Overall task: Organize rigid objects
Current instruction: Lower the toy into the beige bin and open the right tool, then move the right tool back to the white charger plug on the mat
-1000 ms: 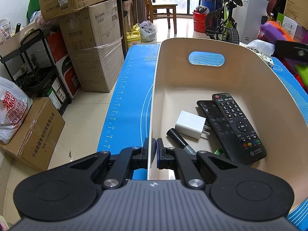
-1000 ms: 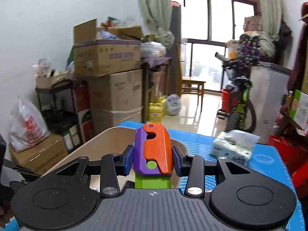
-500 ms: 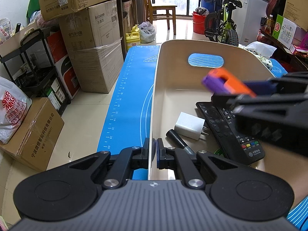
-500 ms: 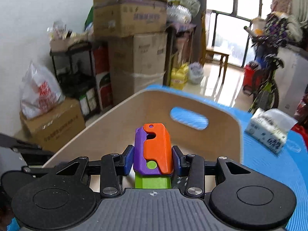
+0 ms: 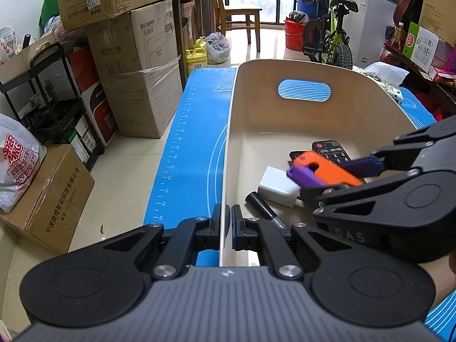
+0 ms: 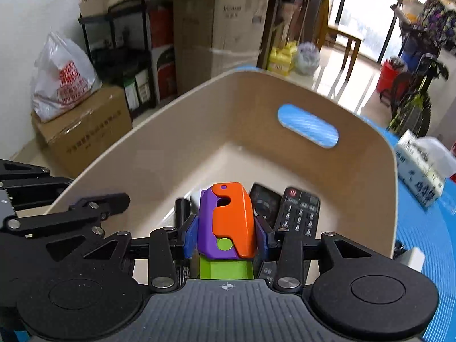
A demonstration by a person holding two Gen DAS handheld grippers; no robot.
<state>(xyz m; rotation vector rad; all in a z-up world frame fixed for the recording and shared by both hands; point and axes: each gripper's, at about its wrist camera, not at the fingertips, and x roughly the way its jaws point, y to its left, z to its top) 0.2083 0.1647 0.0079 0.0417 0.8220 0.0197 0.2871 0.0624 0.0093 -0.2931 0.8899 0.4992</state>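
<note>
Left tongs [image 5: 225,222] clamped tight on the near rim of the beige bin [image 5: 228,154], one finger each side of the wall. Right tongs [image 6: 226,229] closed on the toy [image 6: 226,222] (orange and purple shell, green base), held over the bin interior; its long axis runs along the fingers, orange end pointing forward toward the bin's far handle cutout. In the left view the toy [image 5: 322,171] sits above the white charger [image 5: 278,186] and black marker [image 5: 263,208]. Behind them two black remotes [image 6: 299,211] lie lengthwise on the bin floor. Bin stands on a blue mat [image 5: 193,142] with ruler numbers 34, 36, 38, 40. Beyond: bag [image 5: 17,168] reading "SUPER MNG", cardboard box [image 5: 136,65].
</note>
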